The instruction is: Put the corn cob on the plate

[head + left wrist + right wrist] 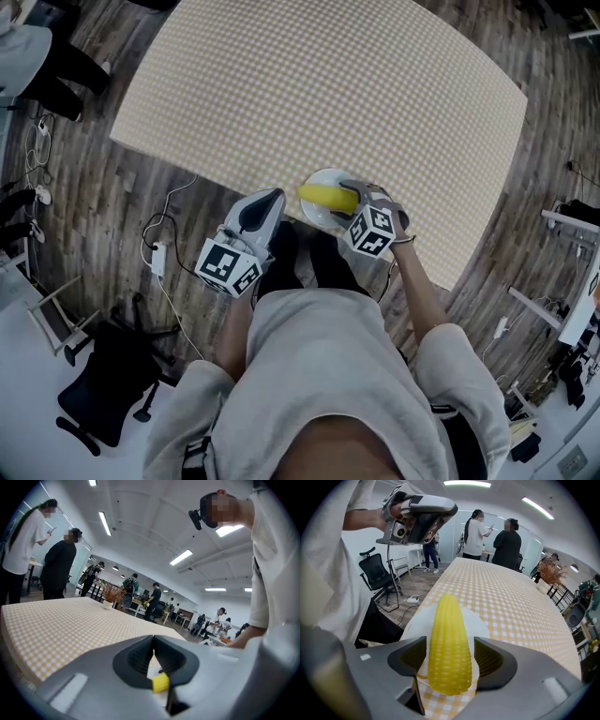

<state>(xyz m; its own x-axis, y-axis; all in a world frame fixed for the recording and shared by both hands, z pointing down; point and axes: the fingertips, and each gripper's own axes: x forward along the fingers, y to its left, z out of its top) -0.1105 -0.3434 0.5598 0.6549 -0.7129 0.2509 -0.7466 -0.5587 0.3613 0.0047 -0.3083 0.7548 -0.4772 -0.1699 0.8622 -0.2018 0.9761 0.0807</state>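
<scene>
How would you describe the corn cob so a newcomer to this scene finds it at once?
Start at the big checked tablecloth; at its near edge, just in front of the person, sits a white plate. The corn cob lies on that plate between the open jaws of the right gripper, and it is the only bright yellow, knobbly thing there.

Yellow corn cob point(449, 644) seemingly rests on white plate point(419, 623).
</scene>
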